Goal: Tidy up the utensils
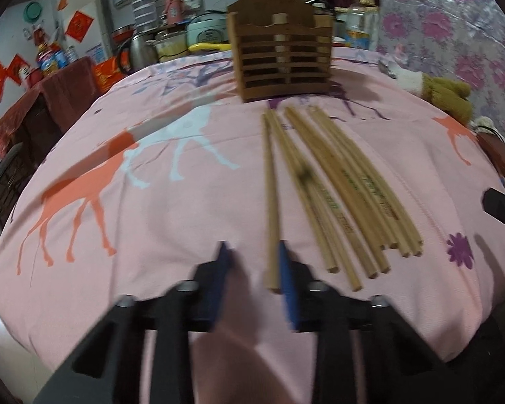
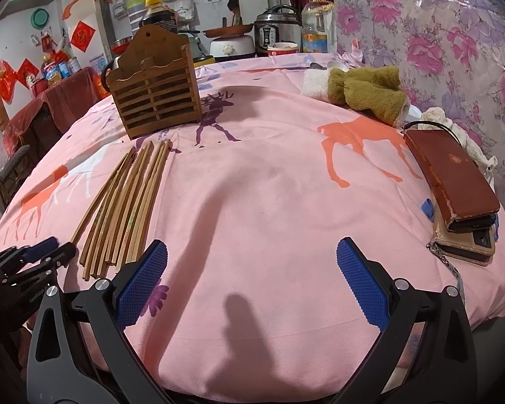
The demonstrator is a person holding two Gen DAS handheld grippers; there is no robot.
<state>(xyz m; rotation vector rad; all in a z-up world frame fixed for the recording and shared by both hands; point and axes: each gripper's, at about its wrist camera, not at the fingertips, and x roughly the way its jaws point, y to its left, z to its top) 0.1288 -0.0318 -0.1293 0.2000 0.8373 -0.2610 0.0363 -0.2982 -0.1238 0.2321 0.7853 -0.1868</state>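
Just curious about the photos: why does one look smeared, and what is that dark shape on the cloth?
Left wrist view: motion blur smears the chopsticks and holder. Right wrist view: sharp, though the fisheye bulges the cloth; the dark shape is a shadow across it.

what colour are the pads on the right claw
Blue, with a fine textured grid; the pads show best in the right wrist view.

Both tools share one build: the left gripper (image 1: 252, 262) and the right gripper (image 2: 251, 262) have matte black plastic arms with triangular cut-outs, joined by round silver screws. Each finger carries a flat blue pad (image 2: 362, 286) with a fine dimpled grid texture. Small pale lettering on the left gripper's black body is too small to read.
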